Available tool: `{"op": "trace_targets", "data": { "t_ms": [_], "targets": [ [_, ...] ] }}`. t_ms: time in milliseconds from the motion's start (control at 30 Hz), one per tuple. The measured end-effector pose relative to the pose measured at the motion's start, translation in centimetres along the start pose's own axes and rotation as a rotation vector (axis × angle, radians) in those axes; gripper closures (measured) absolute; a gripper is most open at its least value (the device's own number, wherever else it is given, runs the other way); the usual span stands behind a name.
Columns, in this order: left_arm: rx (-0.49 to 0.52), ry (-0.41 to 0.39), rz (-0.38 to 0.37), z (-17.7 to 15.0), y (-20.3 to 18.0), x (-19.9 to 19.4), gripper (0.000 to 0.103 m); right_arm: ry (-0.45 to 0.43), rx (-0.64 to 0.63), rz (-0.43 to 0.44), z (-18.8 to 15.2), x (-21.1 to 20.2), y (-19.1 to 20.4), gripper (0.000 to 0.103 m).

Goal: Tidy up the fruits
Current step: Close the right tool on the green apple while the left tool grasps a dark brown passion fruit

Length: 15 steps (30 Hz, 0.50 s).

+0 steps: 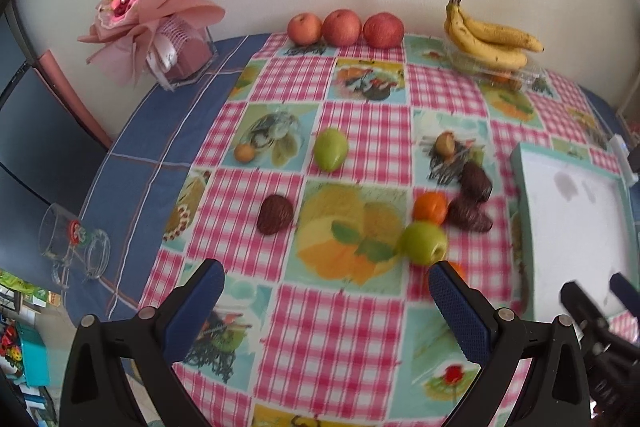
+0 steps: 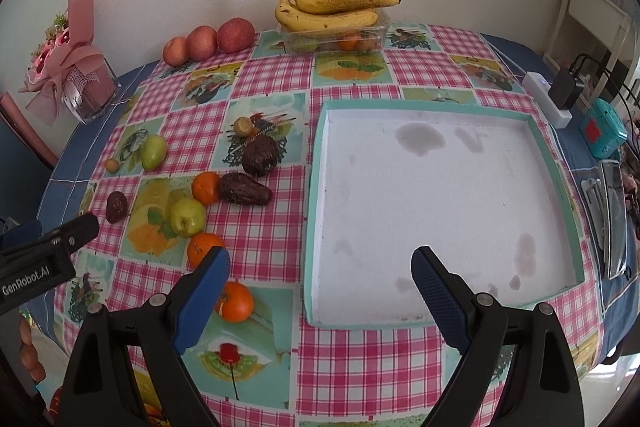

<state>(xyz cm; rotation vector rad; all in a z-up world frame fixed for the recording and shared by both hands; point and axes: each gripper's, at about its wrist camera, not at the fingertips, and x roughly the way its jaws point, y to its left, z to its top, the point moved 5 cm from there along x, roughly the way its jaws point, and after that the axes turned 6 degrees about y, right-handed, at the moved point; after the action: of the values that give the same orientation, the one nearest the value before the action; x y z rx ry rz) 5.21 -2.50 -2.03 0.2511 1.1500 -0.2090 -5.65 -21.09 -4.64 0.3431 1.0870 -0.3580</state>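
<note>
Both grippers, left [image 1: 326, 287] and right [image 2: 320, 275], are held wide open and empty (above the cloth); loose fruit lies left of the tray [image 2: 554, 163].

Tray [image 2: 316, 211] on worktop [image 2: 360, 367]. Left of tray: loose fruit cluster [image 2: 224, 187]. Behind tray, by wall: bananas [image 2: 332, 9] on container [image 2: 336, 39]; apples [image 2: 208, 41] further left.

Glossy checked tablecloth [image 2: 352, 359], matt white tray [image 2: 420, 187], clear plastic punnet [image 2: 376, 31].
</note>
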Motion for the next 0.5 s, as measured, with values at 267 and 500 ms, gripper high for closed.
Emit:
{"op": "trace_targets", "data": {
  "t_ms": [267, 500],
  "targets": [
    [-0.093, 0.018, 0.018, 2.2, 0.7, 1.7, 0.000, -0.007, -0.009, 0.041, 2.3, 0.7, 1.9, 0.011],
    [-0.151, -0.056, 0.044, 4.4, 2.7, 1.8, 0.000, 0.030, -0.040, 0.062, 3.9, 2.9, 4.6, 0.011]
  ]
}}
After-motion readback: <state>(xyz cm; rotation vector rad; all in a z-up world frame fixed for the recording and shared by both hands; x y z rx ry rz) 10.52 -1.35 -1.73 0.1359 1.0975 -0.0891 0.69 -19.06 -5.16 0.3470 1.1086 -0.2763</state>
